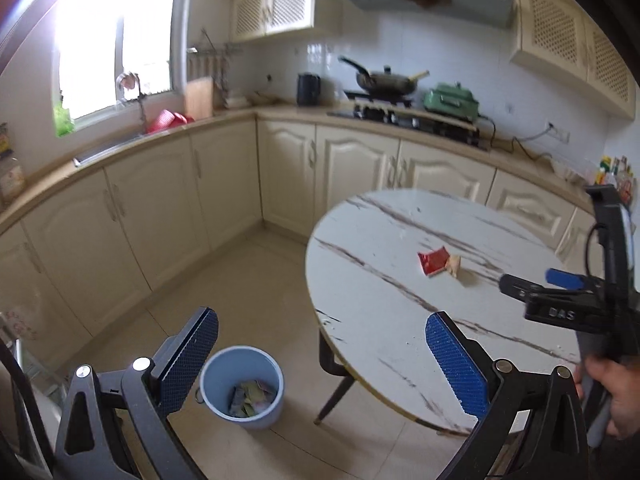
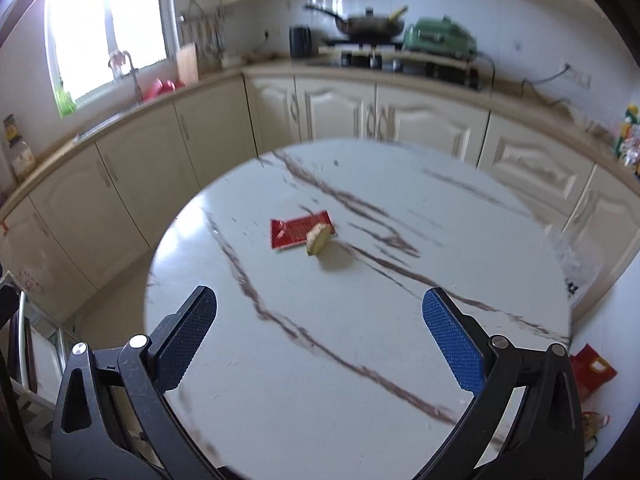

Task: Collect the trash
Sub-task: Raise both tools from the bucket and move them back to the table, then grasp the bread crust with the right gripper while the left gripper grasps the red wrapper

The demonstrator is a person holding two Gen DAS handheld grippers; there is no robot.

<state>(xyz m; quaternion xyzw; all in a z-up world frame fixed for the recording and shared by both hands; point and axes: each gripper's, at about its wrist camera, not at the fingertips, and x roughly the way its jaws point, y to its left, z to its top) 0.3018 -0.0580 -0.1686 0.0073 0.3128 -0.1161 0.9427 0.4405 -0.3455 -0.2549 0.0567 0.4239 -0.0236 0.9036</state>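
Observation:
A red wrapper (image 2: 298, 233) lies flat near the middle of the round marble table (image 2: 360, 340), with a small beige crumpled scrap (image 2: 319, 239) resting against its right edge. The same red wrapper (image 1: 433, 262) and beige scrap (image 1: 454, 264) show in the left wrist view. My right gripper (image 2: 319, 316) hovers open over the near part of the table, short of the wrapper, holding nothing. My left gripper (image 1: 322, 340) is open and empty, off the table's left edge above the floor. A light blue bin (image 1: 241, 386) with several bits of trash stands on the floor below it.
The right gripper (image 1: 560, 292) and a hand (image 1: 616, 392) show at the right edge of the left wrist view. Cream cabinets and a counter with a stove, wok (image 1: 386, 80), kettle and green appliance ring the room. Red packaging (image 2: 592, 368) lies on the floor at right.

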